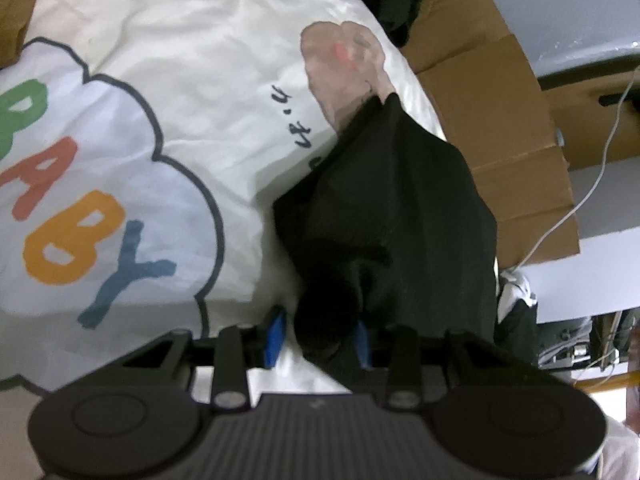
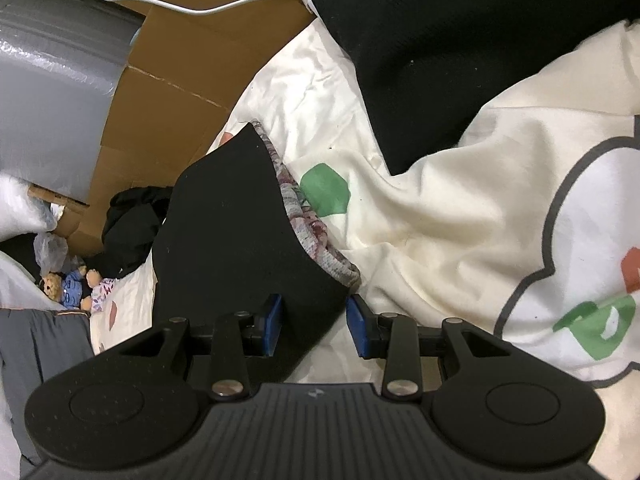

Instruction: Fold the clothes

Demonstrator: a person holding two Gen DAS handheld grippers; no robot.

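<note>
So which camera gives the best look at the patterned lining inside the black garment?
The right wrist view: the patterned lining runs clearly along the black garment's edge. In the left wrist view the black garment hides it; only a pinkish patch peeks out beyond.

Cream printed bedding (image 1: 192,40) lies beside flattened brown cardboard (image 2: 172,80) and a white cable (image 2: 200,10).

Open cream printed bedsheet (image 1: 192,92) lies left of left gripper's black cloth (image 1: 400,216). Brown cardboard wall (image 1: 520,152) blocks right side. Crumpled black garment pile (image 2: 132,224) crowds far edge.
</note>
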